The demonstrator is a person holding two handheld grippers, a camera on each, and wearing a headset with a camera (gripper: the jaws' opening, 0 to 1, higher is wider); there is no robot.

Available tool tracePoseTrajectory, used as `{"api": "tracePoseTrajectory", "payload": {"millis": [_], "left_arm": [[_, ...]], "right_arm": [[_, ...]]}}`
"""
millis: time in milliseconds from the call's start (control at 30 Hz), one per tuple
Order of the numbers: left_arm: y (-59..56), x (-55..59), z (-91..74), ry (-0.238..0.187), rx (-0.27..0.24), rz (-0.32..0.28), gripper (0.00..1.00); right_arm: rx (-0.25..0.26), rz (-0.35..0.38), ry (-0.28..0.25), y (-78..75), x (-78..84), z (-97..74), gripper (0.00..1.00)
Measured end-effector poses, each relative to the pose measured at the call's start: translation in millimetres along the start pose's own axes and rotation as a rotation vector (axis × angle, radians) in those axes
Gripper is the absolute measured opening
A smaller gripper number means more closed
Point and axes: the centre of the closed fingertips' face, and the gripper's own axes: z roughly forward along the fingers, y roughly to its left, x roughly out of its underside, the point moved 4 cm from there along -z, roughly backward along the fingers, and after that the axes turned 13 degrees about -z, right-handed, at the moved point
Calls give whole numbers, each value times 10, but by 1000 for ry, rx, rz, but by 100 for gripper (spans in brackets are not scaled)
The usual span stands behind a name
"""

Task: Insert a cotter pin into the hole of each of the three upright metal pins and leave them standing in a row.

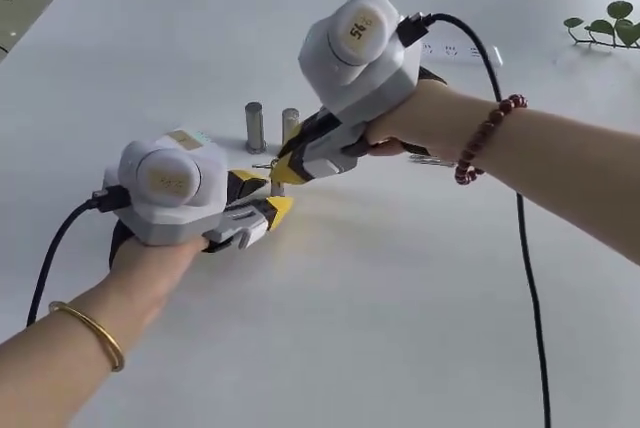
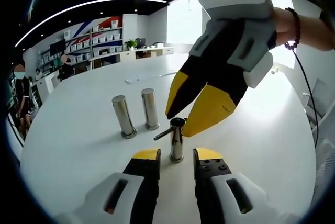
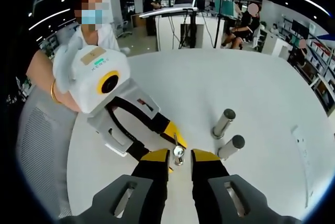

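Cotter pin [image 2: 162, 134] of grey wire crossed a silver upright metal pin [image 2: 177, 143] between the left gripper's [image 2: 176, 155] parted jaws; the right gripper's [image 2: 178, 124] hold was indiscernible, its yellow sticker [image 1: 360, 30] blurred.

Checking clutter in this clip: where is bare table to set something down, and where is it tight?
Bare tabletop lies open nearer the person than the grippers, and left of the two rear metal pins. Crowded: the third pin, between left gripper and right gripper.
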Motion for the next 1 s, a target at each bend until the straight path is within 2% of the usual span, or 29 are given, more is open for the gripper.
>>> {"api": "tracePoseTrajectory", "payload": {"millis": [167,500,567,700,833,1000], "left_arm": [[-17,-16,-62,1,2,-25,28],[-60,-79,-202,-7,-8,-22,38],[-53,-97,-248,-15,-23,-16,40],[-60,-139,-317,-33,-21,-45,46],[-97,-171,-390,-33,-24,-39,52],[-147,-216,-472,-57,-7,-54,59]], "right_arm": [[24,34,-21,-39,-11,-97,14],[82,105,-63,-149,31,-193,16],[102,94,-81,-160,18,-226,16],[130,91,-95,-198,13,-266,16],[178,111,-118,-341,30,-285,18],[218,127,-145,-417,44,-276,20]]}}
